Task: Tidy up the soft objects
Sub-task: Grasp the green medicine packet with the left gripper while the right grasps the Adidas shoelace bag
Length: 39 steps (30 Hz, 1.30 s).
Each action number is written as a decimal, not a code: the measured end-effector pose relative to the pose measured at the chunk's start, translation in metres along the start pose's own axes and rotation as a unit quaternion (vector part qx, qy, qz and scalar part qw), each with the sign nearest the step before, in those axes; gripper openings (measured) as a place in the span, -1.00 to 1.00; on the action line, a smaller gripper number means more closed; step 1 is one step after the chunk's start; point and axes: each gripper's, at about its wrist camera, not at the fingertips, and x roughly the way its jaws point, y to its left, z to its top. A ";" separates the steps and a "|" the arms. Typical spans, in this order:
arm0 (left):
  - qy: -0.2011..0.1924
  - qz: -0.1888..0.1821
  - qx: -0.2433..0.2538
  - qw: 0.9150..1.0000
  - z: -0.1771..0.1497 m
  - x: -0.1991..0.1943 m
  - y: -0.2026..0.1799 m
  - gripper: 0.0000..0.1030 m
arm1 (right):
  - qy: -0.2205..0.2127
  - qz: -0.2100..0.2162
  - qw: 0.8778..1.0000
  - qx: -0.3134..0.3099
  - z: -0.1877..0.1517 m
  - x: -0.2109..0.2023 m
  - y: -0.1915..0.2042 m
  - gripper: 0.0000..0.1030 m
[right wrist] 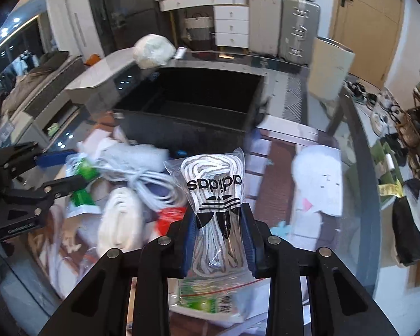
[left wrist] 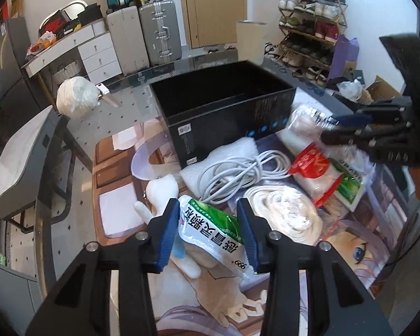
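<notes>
Soft objects lie heaped on a printed mat (left wrist: 120, 212) in front of an open black box (left wrist: 224, 112), which sits at twelve o'clock from both grippers. The left gripper (left wrist: 208, 235) has its blue pads (left wrist: 169, 232) narrowed onto a green-and-white sachet (left wrist: 210, 229), one pad against each edge of the packet, at six o'clock in the left wrist view. A white plush toy (left wrist: 159, 196) lies just beside it at nine o'clock, a coiled white cable (left wrist: 238, 173) at twelve, and a bagged coil of white rope (left wrist: 288, 215) at two. The right gripper (right wrist: 219, 238) is closed nearly tight on a clear bag of white laces (right wrist: 215, 196) with a black logo, the bag standing upright between its pads and lifted clear of the pile. From the left wrist view, that gripper appears at three o'clock beside a red-and-green packet (left wrist: 322, 179). No earlier picture shows how either grip was reached.
</notes>
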 end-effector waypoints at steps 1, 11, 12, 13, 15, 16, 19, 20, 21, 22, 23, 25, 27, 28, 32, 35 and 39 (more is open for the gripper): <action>-0.007 0.000 0.003 1.000 0.000 -0.004 -0.001 -0.20 | -0.001 0.003 1.000 -0.004 -0.001 -0.001 0.004 -0.42; 0.021 0.003 0.018 1.000 -0.011 0.012 -0.012 0.54 | 0.006 0.013 1.000 -0.026 -0.006 0.005 0.023 -0.41; 0.024 0.009 0.021 0.999 -0.012 0.014 -0.014 0.54 | 0.006 0.014 1.000 -0.025 -0.006 0.006 0.022 -0.41; 0.029 0.011 0.025 0.999 -0.013 0.015 -0.015 0.54 | 0.006 0.014 1.000 -0.025 -0.006 0.006 0.022 -0.40; 0.032 -0.002 0.027 0.999 -0.015 0.013 -0.016 0.54 | 0.006 0.014 1.000 -0.025 -0.007 0.006 0.021 -0.40; 0.036 -0.006 0.028 0.999 -0.016 0.012 -0.017 0.54 | 0.007 0.013 1.000 -0.024 -0.007 0.007 0.020 -0.40; 0.047 -0.006 0.030 0.998 -0.020 0.011 -0.018 0.54 | 0.008 0.010 1.000 -0.027 -0.008 0.009 0.020 -0.40; 0.049 -0.006 0.026 0.998 -0.021 0.011 -0.016 0.54 | 0.008 0.010 1.000 -0.028 -0.008 0.009 0.020 -0.40; 0.049 -0.005 0.023 0.998 -0.022 0.011 -0.014 0.54 | 0.007 0.010 1.000 -0.028 -0.008 0.008 0.020 -0.40; 0.048 -0.002 0.024 0.999 -0.023 0.010 -0.012 0.54 | 0.007 0.010 1.000 -0.029 -0.008 0.008 0.021 -0.40; 0.049 0.001 0.024 0.999 -0.024 0.009 -0.011 0.54 | 0.007 0.011 0.999 -0.029 -0.008 0.008 0.021 -0.40; 0.051 -0.003 0.019 0.998 -0.029 0.006 -0.007 0.54 | 0.008 0.010 0.999 -0.031 -0.008 0.009 0.021 -0.39; 0.056 -0.006 0.017 0.998 -0.034 0.002 -0.006 0.55 | 0.009 0.011 0.999 -0.030 -0.008 0.009 0.020 -0.39; 0.056 -0.005 0.018 0.998 -0.037 0.000 -0.005 0.55 | 0.009 0.011 0.999 -0.030 -0.008 0.009 0.022 -0.39; 0.059 -0.005 0.012 0.998 -0.048 -0.007 -0.001 0.54 | 0.011 0.005 0.999 -0.037 -0.009 0.011 0.025 -0.39; 0.069 -0.024 0.001 0.997 -0.053 -0.005 0.000 0.54 | 0.011 0.005 0.999 -0.035 -0.008 0.011 0.025 -0.39; 0.065 -0.031 0.019 0.997 -0.051 -0.008 -0.011 0.54 | 0.011 0.005 0.999 -0.032 -0.007 0.012 0.024 -0.39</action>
